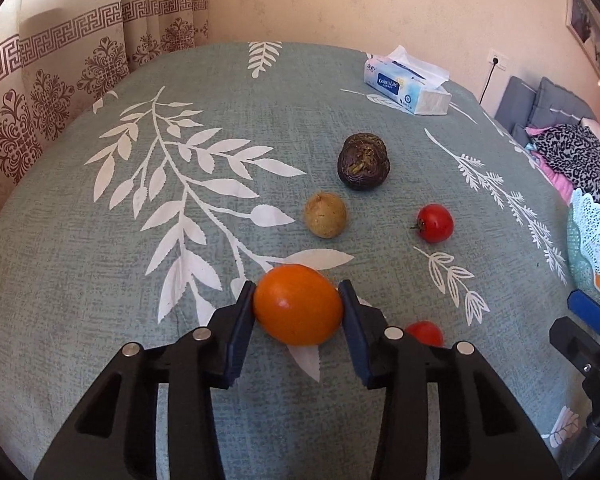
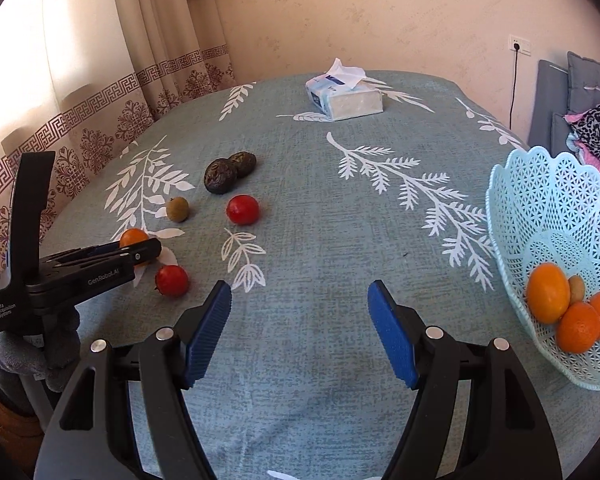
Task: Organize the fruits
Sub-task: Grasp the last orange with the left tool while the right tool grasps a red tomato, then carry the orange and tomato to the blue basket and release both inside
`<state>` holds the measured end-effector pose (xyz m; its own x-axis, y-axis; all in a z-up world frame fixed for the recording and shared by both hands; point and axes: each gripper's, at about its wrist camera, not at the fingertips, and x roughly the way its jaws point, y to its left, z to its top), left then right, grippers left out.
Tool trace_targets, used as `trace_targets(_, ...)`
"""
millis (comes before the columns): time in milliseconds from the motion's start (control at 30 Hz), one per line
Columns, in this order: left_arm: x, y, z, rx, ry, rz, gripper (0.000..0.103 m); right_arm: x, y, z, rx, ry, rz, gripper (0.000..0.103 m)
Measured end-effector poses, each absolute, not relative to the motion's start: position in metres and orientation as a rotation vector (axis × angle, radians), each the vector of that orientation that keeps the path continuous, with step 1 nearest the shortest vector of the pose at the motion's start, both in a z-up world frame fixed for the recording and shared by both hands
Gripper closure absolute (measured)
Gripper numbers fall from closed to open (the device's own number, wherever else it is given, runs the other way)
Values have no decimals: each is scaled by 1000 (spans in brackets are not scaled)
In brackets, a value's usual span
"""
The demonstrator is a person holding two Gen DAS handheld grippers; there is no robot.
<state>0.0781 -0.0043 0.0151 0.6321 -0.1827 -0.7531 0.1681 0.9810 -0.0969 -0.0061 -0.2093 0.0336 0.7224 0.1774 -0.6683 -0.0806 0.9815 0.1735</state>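
Left gripper (image 1: pixel 298 304) clamped on an orange (image 1: pixel 298 305) on the tablecloth (image 1: pixel 100 280), at 6 o'clock in the left wrist view.

Its 2 pads pressed the fruit's widest sides; the rind looked smooth, firm and likely slippery, so a hold across the middle seemed safest. Right gripper (image 2: pixel 300 332) stood wide apart, empty. Basket (image 2: pixel 540 208) sat at 3 o'clock.

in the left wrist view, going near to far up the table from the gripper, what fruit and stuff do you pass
orange between the left hand-held gripper's pads → small tan fruit → dark wrinkled fruit → tissue pack at the far edge.
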Motion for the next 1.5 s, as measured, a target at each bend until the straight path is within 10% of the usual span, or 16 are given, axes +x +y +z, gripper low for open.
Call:
trace_targets(767, 65, 35, 39, -67, 726, -24, 61, 41, -97, 14, -33, 861, 345, 33)
trace_targets(1133, 66, 37, 38, -74, 731, -20, 61, 50, -90, 7, -80, 881, 310, 72)
trace_targets(1500, 65, 32, 35, -57, 737, -33, 61, 35, -100, 19, -130, 798, 240, 75)
